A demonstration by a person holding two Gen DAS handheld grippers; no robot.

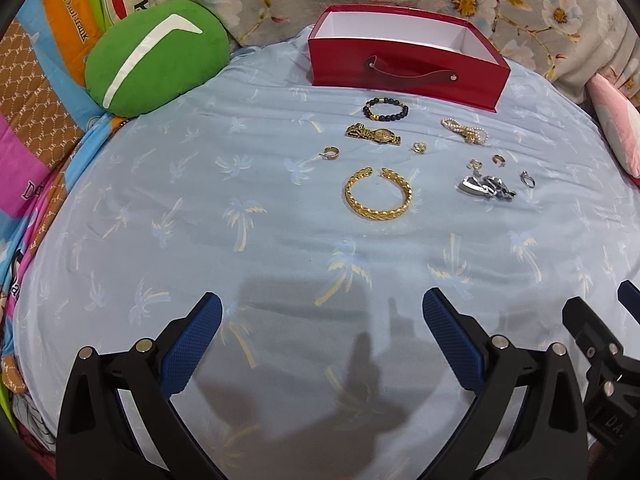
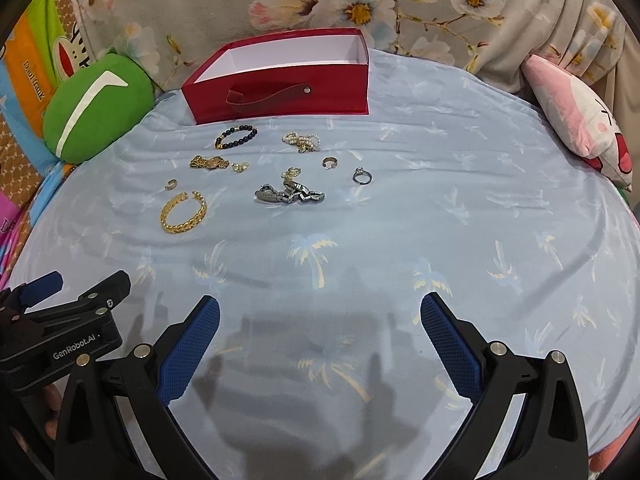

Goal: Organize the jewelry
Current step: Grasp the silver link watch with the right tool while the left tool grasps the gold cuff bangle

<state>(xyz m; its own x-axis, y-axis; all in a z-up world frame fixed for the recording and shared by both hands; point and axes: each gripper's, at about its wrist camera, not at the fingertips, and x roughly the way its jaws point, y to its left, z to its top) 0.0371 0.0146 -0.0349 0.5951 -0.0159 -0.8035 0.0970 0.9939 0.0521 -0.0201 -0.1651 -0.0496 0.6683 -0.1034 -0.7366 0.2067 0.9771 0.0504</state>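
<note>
A red open box stands at the far side of the bed. In front of it lie a dark bead bracelet, a gold watch, a pearl bracelet, a gold bangle, a silver watch, a silver ring and several small rings. My left gripper is open and empty, well short of the jewelry. My right gripper is open and empty too.
The pale blue palm-print sheet covers the bed. A green cushion lies at the far left. A pink plush pillow lies at the far right. Floral fabric rises behind the box.
</note>
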